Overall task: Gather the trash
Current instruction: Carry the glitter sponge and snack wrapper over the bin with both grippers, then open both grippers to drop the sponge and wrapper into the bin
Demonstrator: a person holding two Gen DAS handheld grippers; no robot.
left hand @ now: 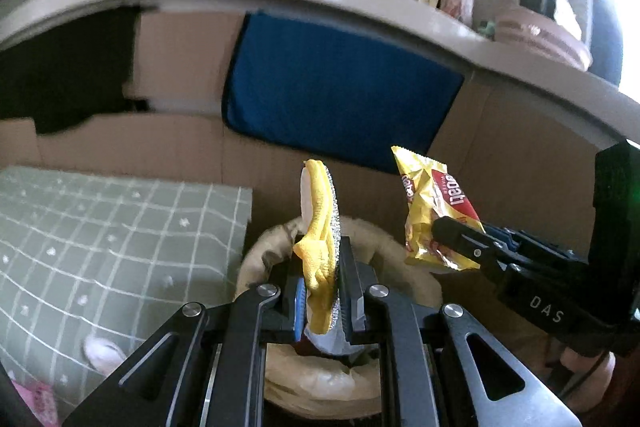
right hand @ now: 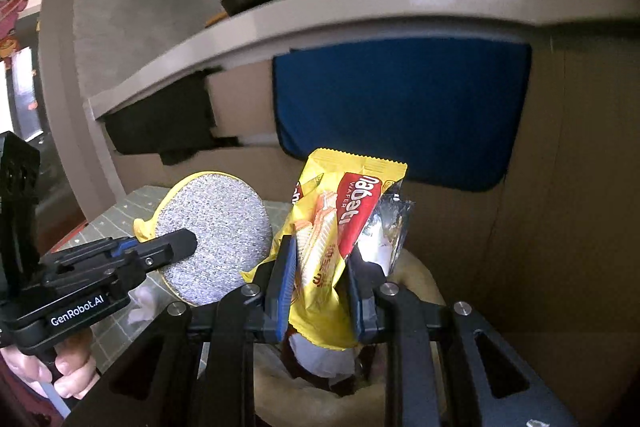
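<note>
our left gripper (left hand: 325, 291) pinches the round scouring pad (left hand: 320, 223); our right gripper (right hand: 320, 291) clamps the yellow wafer wrapper (right hand: 340, 227). both hang above the lined trash bin (left hand: 256, 259); we'd centre over its mouth, then release.

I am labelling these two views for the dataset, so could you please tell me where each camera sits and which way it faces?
Left wrist: on the left gripper, looking along its fingers at the round yellow-edged silver scouring pad that it clamps; the right gripper shows.
Right wrist: on the right gripper, facing its yellow wafer wrapper; the left gripper and a hand show.
Both share the beige-lined bin and blue cloth.
</note>
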